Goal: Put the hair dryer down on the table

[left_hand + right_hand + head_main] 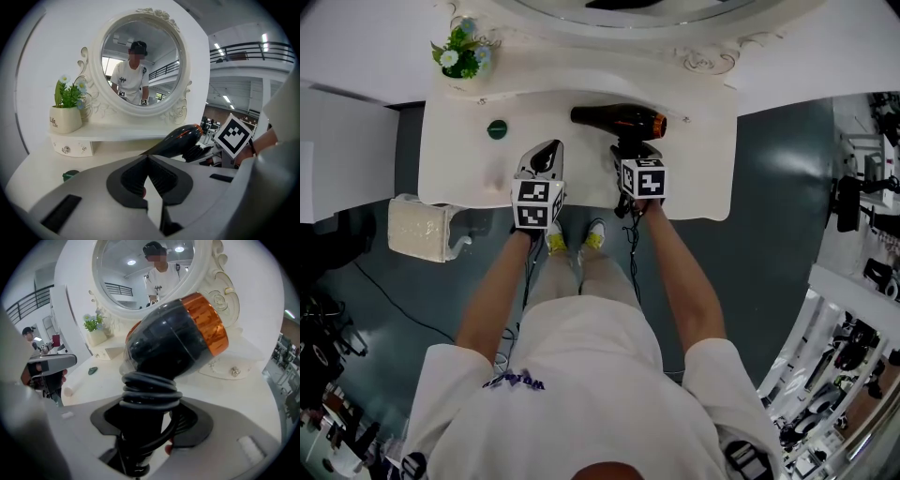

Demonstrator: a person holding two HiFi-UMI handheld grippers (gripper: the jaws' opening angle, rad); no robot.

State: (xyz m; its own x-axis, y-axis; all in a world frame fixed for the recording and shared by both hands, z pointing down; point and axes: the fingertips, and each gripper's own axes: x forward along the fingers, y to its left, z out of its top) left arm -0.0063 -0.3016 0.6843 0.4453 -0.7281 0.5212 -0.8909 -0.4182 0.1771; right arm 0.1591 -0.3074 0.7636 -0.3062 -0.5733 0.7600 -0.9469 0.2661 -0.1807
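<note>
Head view, upper centre of the frame: one hair dryer is held over the white table, black body lying across the frame, orange band at its right end. Two tongs are present, each carrying one marker cube, two cubes in total.

1. Right tongs: pinching the hair dryer by its handle. Right gripper view shows the handle standing between the two pads, with one black cord wound round it in several turns just above the grip. The dryer body fills the centre of that frame, above the table surface. No view shows whether any part of the dryer touches the table.

2. Left tongs: pressed together at the tips, with nothing between them. Left gripper view shows the two black pads meeting in a point at lower centre. These tongs sit just left of the right tongs, near the table's front edge.

Other items, one of each:
- Round mirror, upper centre of the left gripper view, at the back of the table
- Flower pot, upper left of the head view
- Green disc, lying on the table, left of the dryer
- Cream stool, on the floor at left
</note>
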